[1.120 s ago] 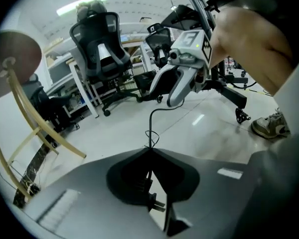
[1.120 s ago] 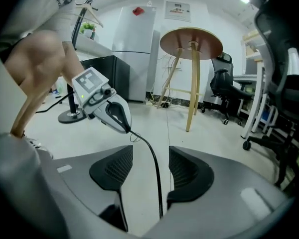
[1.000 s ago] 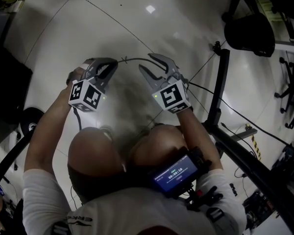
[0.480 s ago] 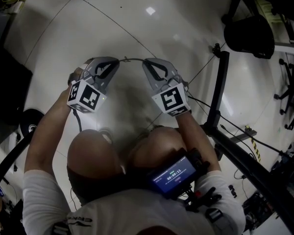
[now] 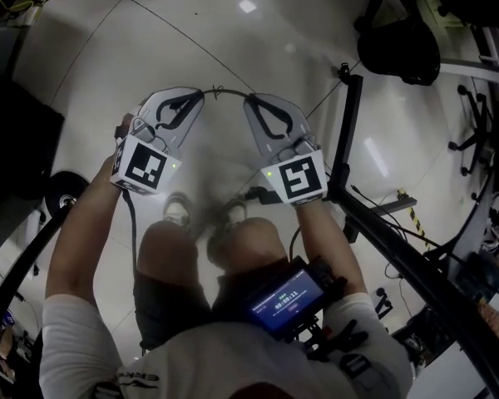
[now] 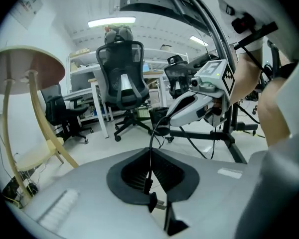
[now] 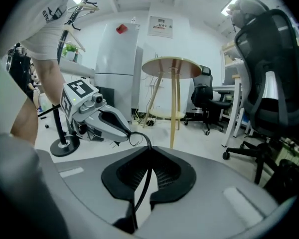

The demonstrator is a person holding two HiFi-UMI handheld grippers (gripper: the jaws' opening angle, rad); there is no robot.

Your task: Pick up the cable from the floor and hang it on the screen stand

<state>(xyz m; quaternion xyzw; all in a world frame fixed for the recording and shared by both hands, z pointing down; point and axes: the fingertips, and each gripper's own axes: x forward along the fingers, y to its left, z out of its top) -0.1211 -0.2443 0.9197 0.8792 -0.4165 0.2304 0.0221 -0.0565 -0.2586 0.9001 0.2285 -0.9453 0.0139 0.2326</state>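
Head view: cable [image 5: 224,92] up off the floor [image 5: 150,40], not yet hung.
Gripped at two spots: left gripper [image 5: 201,96] clamped narrow on it, right gripper [image 5: 248,100] with jaws just closed down onto it. Thin black line threaded between the pads in both gripper views and arcing across the short gap between the two tips. Pick-up apparently done. Left to do, by the look of it: carrying the span over to the black screen stand [image 5: 344,131] just beside the right gripper, draping it over some part of the frame, then opening both sets of jaws.
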